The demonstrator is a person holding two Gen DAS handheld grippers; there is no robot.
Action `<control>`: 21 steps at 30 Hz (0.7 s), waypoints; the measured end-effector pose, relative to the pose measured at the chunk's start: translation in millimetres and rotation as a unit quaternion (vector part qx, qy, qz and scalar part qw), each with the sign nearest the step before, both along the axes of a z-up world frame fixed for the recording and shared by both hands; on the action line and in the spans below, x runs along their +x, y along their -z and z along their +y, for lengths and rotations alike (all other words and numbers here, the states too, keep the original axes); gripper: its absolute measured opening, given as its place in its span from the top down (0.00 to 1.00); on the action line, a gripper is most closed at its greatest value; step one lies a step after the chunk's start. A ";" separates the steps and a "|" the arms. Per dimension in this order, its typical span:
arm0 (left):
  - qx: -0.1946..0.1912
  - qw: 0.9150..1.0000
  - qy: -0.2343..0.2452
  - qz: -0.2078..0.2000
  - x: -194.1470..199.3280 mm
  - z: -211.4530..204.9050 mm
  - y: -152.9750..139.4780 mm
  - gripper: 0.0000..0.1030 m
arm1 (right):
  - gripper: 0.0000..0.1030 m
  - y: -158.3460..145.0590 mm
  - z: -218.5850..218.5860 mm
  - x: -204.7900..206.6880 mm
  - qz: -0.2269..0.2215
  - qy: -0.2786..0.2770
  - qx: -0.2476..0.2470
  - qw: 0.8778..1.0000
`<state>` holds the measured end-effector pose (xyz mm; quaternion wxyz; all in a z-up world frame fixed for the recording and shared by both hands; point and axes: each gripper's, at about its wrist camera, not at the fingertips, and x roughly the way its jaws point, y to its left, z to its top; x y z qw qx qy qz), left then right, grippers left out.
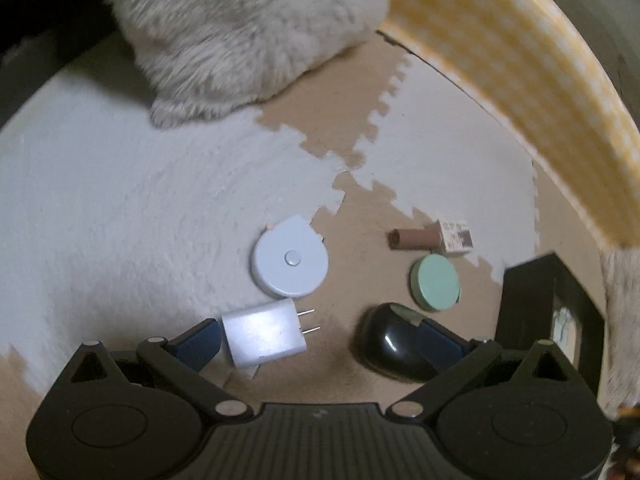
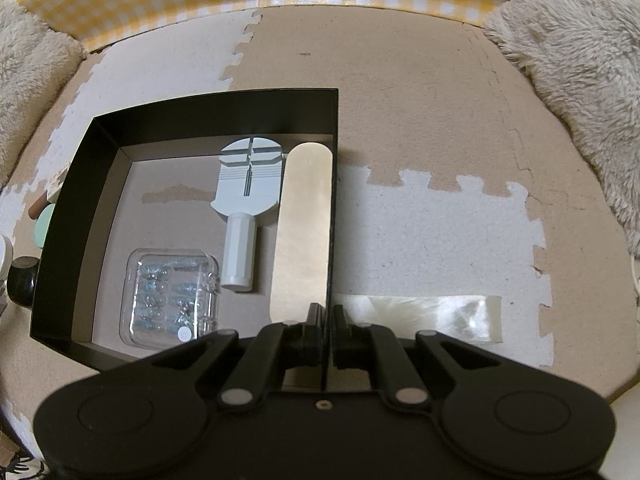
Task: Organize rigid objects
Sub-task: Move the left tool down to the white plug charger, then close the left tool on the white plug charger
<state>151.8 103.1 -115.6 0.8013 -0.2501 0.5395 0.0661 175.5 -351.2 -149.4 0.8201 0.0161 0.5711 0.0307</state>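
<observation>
Charger (image 1: 264,338) and mouse (image 1: 394,344) between open left claw (image 1: 316,340) fingers.

black linkage arms, silver pivot screws, blue-padded jaws, ribbed black housing

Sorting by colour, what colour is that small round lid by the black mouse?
Mint green lid, clearest in the left wrist view.

On the foam mat lie one white wall charger with two prongs (image 1: 264,337), one pale blue round disc with a centre button (image 1: 290,258), one mint green round lid (image 1: 436,282), one glossy black rounded object (image 1: 390,346), and one brown tube with a small printed box end (image 1: 432,237).

Inside the one black open box (image 2: 64,240) are one pale blue plastic watch-link tool (image 2: 245,200), one flat wooden stick with rounded ends (image 2: 304,232) and one clear plastic case of small parts (image 2: 172,300).
</observation>
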 end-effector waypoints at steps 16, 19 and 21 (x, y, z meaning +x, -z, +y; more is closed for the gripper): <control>0.037 0.999 -0.016 0.028 3.6 1.4 12.0 0.15 | 0.94 -0.3 1.0 -0.5 0.000 0.000 0.000 1.000; 0.028 0.998 -0.008 0.047 5.8 -0.4 19.0 0.31 | 0.94 -0.5 1.3 -1.1 -0.001 -0.001 -0.001 1.000; 0.033 0.998 -0.010 0.052 7.2 -1.1 20.4 0.39 | 0.94 -0.5 1.5 -1.1 -0.001 0.000 -0.001 1.000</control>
